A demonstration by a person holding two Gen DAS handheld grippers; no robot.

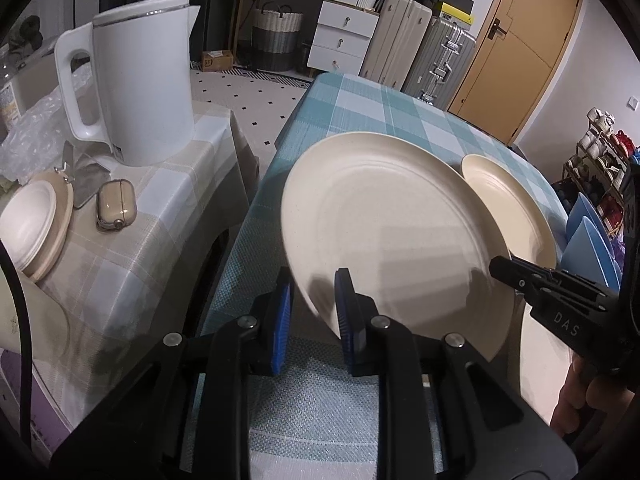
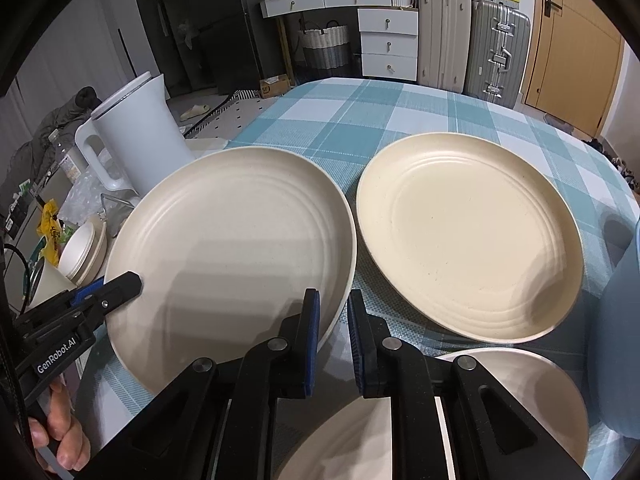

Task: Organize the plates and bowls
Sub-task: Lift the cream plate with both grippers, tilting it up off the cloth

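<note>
A large cream plate [image 1: 392,224] [image 2: 232,248] is tilted above the blue checked table [image 1: 352,104] [image 2: 360,120]. My left gripper [image 1: 314,312] straddles its near rim with its blue pads, and it also shows in the right wrist view [image 2: 110,294]. My right gripper [image 2: 334,336] has the plate's right rim between its pads; in the left wrist view its black finger [image 1: 516,272] touches that rim. A second cream plate [image 2: 468,232] [image 1: 512,208] lies flat to the right. A third cream plate [image 2: 520,392] lies under my right gripper.
A white kettle [image 1: 140,80] [image 2: 136,136], stacked cream bowls [image 1: 36,224] [image 2: 84,252] and an earbud case [image 1: 116,208] stand on the beige side table to the left. Blue dishes [image 1: 588,240] [image 2: 620,340] stand at the right. Suitcases and drawers are behind.
</note>
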